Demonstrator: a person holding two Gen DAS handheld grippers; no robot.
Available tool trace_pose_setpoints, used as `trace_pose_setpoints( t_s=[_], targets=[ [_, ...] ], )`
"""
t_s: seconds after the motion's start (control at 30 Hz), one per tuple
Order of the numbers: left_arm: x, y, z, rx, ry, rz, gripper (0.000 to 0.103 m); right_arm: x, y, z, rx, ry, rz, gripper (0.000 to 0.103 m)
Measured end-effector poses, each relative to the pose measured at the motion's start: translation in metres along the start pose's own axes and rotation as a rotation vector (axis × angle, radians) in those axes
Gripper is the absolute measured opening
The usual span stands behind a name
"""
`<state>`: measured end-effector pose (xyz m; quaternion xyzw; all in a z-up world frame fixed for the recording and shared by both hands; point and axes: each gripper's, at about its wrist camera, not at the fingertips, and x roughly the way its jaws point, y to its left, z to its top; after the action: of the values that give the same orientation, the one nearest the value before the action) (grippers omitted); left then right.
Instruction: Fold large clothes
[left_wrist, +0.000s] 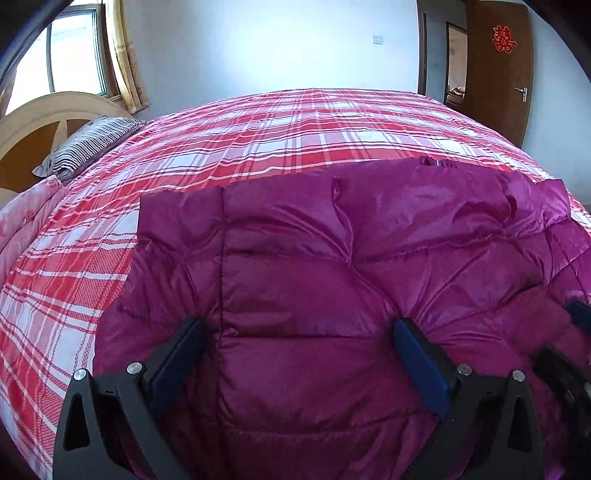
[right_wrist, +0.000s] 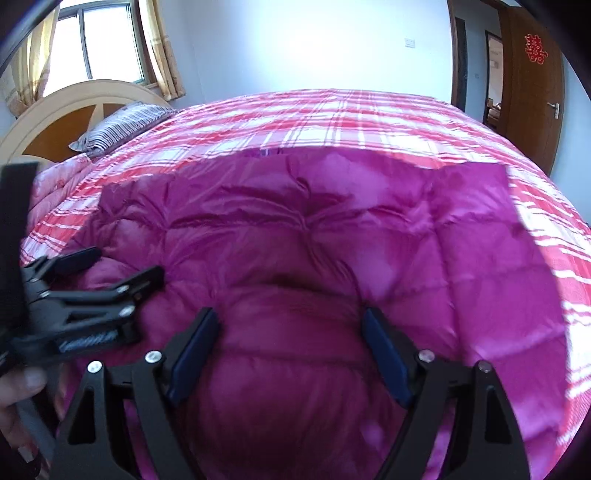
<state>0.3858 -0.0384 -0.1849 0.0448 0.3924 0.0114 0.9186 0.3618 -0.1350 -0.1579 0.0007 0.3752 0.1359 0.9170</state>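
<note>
Left wrist view. I see the magenta quilted down coat (left_wrist: 332, 258) lying flat on the bed (left_wrist: 258, 140), over the red-and-white plaid sheet, with its far edge about midway across the mattress. My left gripper (left_wrist: 299, 350) hovers over the near part of the coat; its 2 blue-padded fingers (left_wrist: 421, 365) stand wide apart, with nothing pinched between them. Puffed fabric fills the gap, but I cannot tell whether the pads rest on it. At the right edge part of my right gripper (left_wrist: 576, 332) shows. A striped pillow (left_wrist: 88, 144) lies by the headboard, well apart from the coat.

Right wrist view. The same coat (right_wrist: 314, 240) spreads across the middle of the bed (right_wrist: 332, 110). My right gripper (right_wrist: 288, 350) is open wide above a bulging quilted panel and grips nothing. My left gripper (right_wrist: 110, 273) lies at the left, over the coat's edge, held by a hand (right_wrist: 18, 398).

Handling, as I judge it. The coat looks light, soft and springy, and its shiny shell is probably slippery. A bite into the middle of a puffed panel would likely slide off. I would take hold at a stitched seam or at the hem edge, where the filling is thin, 1 gripper near each corner.
</note>
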Motion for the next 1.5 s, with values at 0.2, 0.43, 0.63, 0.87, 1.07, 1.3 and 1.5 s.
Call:
trace_pose_setpoints(
  t_s=[0.2,0.43,0.63,0.87,1.07,1.3,1.5],
  targets=[
    [-0.005,0.002,-0.001,-0.009,0.004,-0.010,0.102,-0.022,0.014,-0.037,-0.067,-0.060,-0.046,0.089],
    [-0.100,0.051,-0.031,-0.074,-0.110,-0.109,0.102,-0.011,0.014,-0.039,-0.072,-0.045,-0.060,0.091],
    [-0.111,0.124,-0.078,-0.208,-0.056,-0.125,0.102,-0.011,0.016,-0.043,-0.067,-0.068,-0.058,0.092],
    [-0.093,0.139,-0.105,-0.396,-0.022,-0.349,0.078,-0.013,0.016,-0.045,-0.064,-0.084,-0.057,0.092],
    [-0.080,0.129,-0.102,-0.387,-0.038,-0.403,0.066,-0.013,0.015,-0.046,-0.064,-0.090,-0.054,0.092],
    [-0.086,0.125,-0.100,-0.380,-0.075,-0.503,0.018,-0.013,0.016,-0.046,-0.067,-0.085,-0.057,0.093],
    [-0.105,0.116,-0.093,-0.318,-0.092,-0.477,0.017,-0.016,0.013,-0.037,-0.027,-0.022,-0.028,0.093]
  ],
)
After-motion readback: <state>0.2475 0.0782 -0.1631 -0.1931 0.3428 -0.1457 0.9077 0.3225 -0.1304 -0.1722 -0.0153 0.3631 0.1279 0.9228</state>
